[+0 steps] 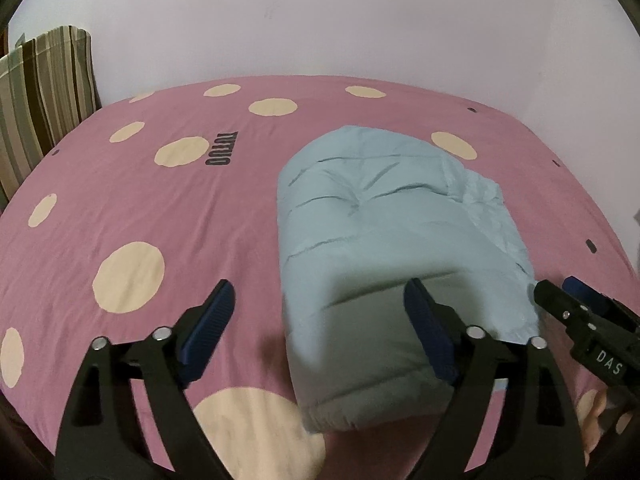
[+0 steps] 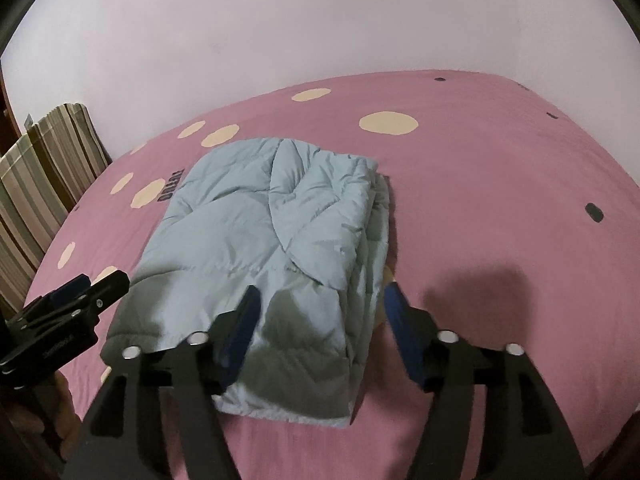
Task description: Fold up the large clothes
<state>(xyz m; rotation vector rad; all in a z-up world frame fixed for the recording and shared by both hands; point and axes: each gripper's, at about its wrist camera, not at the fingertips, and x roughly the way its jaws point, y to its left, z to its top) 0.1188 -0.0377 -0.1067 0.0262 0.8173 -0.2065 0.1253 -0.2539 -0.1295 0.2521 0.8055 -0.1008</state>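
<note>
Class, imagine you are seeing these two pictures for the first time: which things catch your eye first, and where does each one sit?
A folded pale blue puffy jacket lies in the middle of a pink bedspread dotted with cream circles. Near the bottom edge, the left gripper and right gripper hang open above the jacket's near end. A striped cushion leans at the far left by the wall.

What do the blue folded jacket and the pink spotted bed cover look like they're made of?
Folded jacket: seemingly a thin woven synthetic shell over puffy filling, matte with slight sheen; stitched quilt lines and fine crinkles suggest a padded or down coat. Bed cover: probably cotton or a similar woven sheet, matte, with soft shallow wrinkles and printed cream dots.
</note>
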